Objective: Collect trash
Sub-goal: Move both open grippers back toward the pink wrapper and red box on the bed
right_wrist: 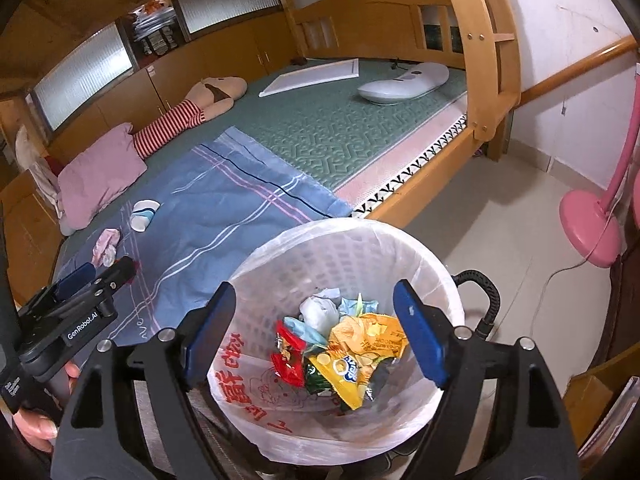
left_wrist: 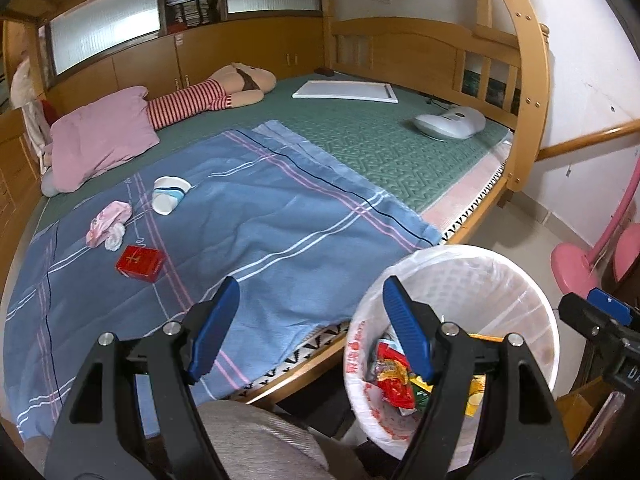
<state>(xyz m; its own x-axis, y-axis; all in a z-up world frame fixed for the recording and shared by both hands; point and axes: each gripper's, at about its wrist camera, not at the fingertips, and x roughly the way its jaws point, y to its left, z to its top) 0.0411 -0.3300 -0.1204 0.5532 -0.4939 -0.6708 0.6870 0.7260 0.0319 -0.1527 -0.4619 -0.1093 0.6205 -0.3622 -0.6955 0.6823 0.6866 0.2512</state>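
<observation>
Bed: wooden bunk frame (left_wrist: 532, 92) — green mattress (left_wrist: 384, 148)
Windows: frosted panes (left_wrist: 104, 36) at 11 o'clock
Floor: pale tiles (right_wrist: 500, 240) — 3 o'clock
Wall: white (right_wrist: 560, 20)

The left claw (left_wrist: 310, 328) gapes wide, its blue pads parted and gripping nothing. The right claw (right_wrist: 314, 336) is spread just as wide and bare. In the right wrist view the left claw sits at 9 o'clock, a bare hand (right_wrist: 38, 420) wrapped round its handle.
</observation>
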